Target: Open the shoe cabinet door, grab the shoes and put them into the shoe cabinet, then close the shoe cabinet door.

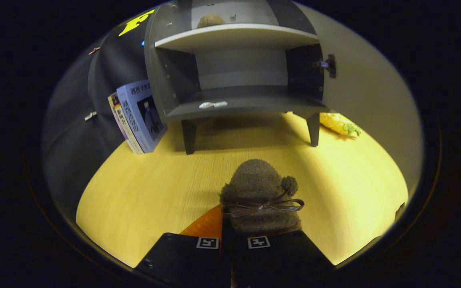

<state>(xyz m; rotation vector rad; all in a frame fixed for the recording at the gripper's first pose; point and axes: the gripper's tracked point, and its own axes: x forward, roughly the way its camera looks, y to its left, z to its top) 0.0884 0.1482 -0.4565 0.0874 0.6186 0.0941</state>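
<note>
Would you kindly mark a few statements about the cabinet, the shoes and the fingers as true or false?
1. The shoe cabinet door is closed. False: it stands open.
2. A fuzzy brown shoe sits between the fingers of the gripper. True.
3. Another brown shoe lies on the upper shelf. True.
4. Books lean against the cabinet's side. True.
5. The held shoe is already inside the cabinet. False: it is over the yellow floor, short of the cabinet.

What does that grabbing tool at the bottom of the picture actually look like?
The gripper shows as two broad, flat, blocky fingers lying side by side, widening toward the camera. Each carries a small square white tag printed with a black blocky pattern near its tip. A small round screw head sits on one finger.
</note>
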